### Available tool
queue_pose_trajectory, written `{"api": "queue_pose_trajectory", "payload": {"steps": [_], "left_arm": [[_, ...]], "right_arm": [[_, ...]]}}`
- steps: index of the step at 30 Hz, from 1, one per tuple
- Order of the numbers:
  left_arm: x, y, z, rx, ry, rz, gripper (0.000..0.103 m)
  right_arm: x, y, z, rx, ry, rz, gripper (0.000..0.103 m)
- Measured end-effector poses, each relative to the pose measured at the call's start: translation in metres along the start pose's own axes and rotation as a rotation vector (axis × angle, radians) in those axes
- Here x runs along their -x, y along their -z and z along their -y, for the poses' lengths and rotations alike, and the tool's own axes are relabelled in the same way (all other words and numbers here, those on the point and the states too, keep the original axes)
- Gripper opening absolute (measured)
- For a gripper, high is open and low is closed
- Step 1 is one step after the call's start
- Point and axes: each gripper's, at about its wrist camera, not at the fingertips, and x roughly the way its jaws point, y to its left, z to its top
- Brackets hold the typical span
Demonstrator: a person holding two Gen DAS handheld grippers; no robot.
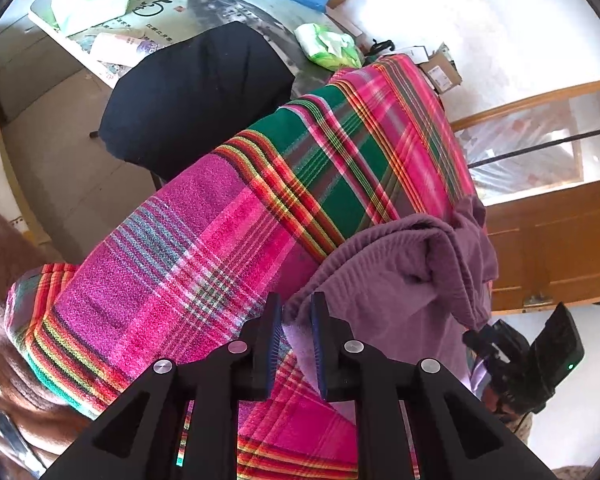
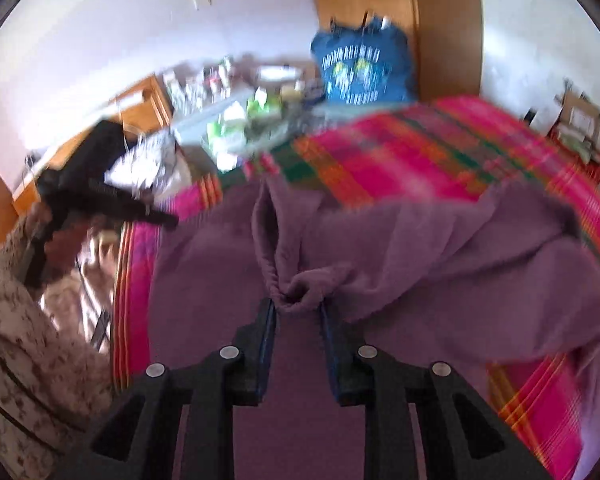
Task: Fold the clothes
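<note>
Left wrist view: left gripper (image 1: 296, 320) is pinching an edge of the purple garment (image 1: 400, 264), anchoring it over the plaid cloth (image 1: 220, 220). Right gripper (image 2: 298, 308) is standing narrow around a bunched fold just ahead, grip uncertain.

Daylight filled both views. In the left wrist view the white wall (image 1: 480, 20) beyond the fingers was glaringly overexposed, while the plaid cloth (image 1: 220, 220) ahead of the fingers stayed sharp. The right wrist view was smeared by motion blur, worst on the clutter beyond the fingertips. Fisheye bending and dark vignetting ringed both frames.
</note>
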Motion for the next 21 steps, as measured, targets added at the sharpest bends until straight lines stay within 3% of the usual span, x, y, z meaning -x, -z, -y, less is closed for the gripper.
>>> {"api": "queue_pose_trajectory", "payload": {"steps": [3, 5, 11, 15, 19, 21], "left_arm": [[0.000, 0.001, 0.001, 0.002, -0.006, 0.004, 0.015], [-0.001, 0.002, 0.002, 0.003, -0.009, 0.007, 0.015], [-0.002, 0.004, 0.007, -0.006, -0.035, 0.013, 0.015], [-0.003, 0.004, 0.008, -0.004, -0.047, 0.016, 0.015], [-0.002, 0.001, 0.016, -0.041, -0.108, 0.035, 0.016], [-0.002, -0.001, 0.023, -0.075, -0.139, 0.052, 0.016]], "right_arm": [[0.008, 0.003, -0.003, 0.012, -0.025, -0.016, 0.025], [0.024, 0.002, -0.007, 0.050, -0.023, 0.019, 0.029], [0.048, -0.026, -0.012, 0.218, 0.144, 0.070, 0.042], [0.037, -0.034, -0.019, 0.372, 0.175, -0.006, 0.043], [0.017, -0.025, -0.026, 0.490, 0.206, -0.118, 0.043], [0.013, -0.022, -0.026, 0.528, 0.238, -0.121, 0.043]]}}
